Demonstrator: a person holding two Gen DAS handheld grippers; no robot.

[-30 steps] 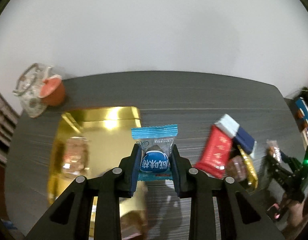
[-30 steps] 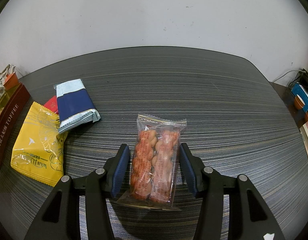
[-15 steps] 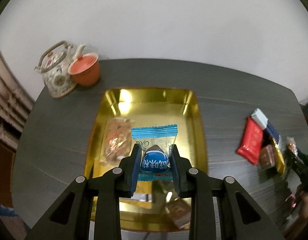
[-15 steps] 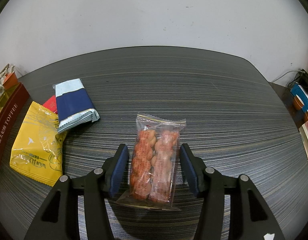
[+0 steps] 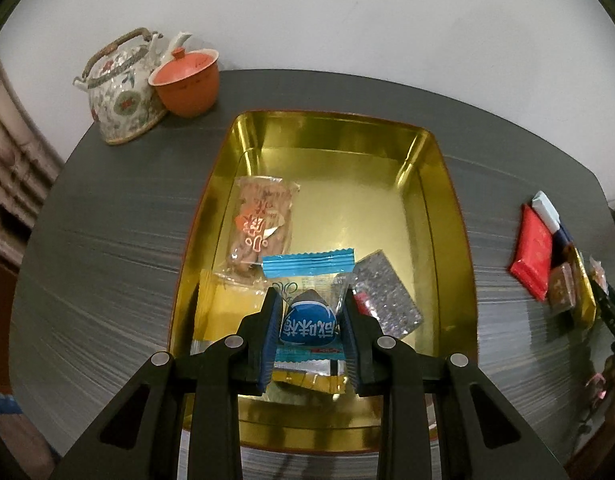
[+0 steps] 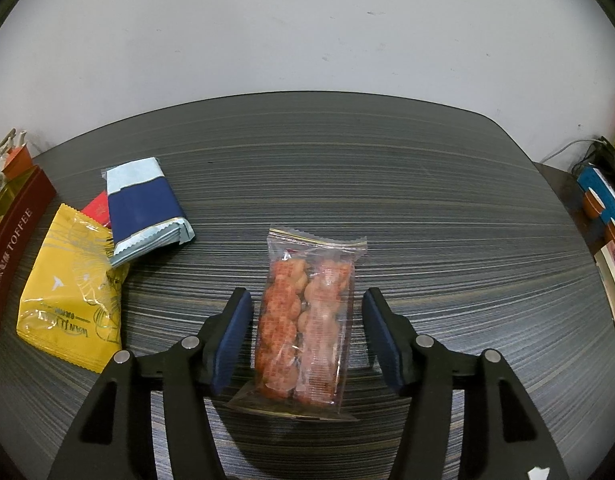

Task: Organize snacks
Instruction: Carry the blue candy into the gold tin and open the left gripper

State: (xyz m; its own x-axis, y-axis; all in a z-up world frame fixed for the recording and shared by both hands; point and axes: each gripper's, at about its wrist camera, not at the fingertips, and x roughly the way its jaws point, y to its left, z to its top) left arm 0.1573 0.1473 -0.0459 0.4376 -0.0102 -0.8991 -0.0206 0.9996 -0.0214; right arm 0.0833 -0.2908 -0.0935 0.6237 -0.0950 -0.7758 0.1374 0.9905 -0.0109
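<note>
Blue candy held over the gold tin; biscuit pack lying loose between parted pads.

The left gripper [image 5: 309,330] clamps the blue candy [image 5: 308,307] above the tin [image 5: 443,216], whose far half ahead is bare. The right gripper [image 6: 305,330] is spread around the biscuit pack [image 6: 307,320] without touching it; its view alone shows bare table [image 6: 427,208] ahead and a yellow pack [image 6: 69,300] to its left.

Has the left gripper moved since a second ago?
Yes. The left gripper, shut on the blue candy packet, swung left, from beside the gold tray to over it.
</note>
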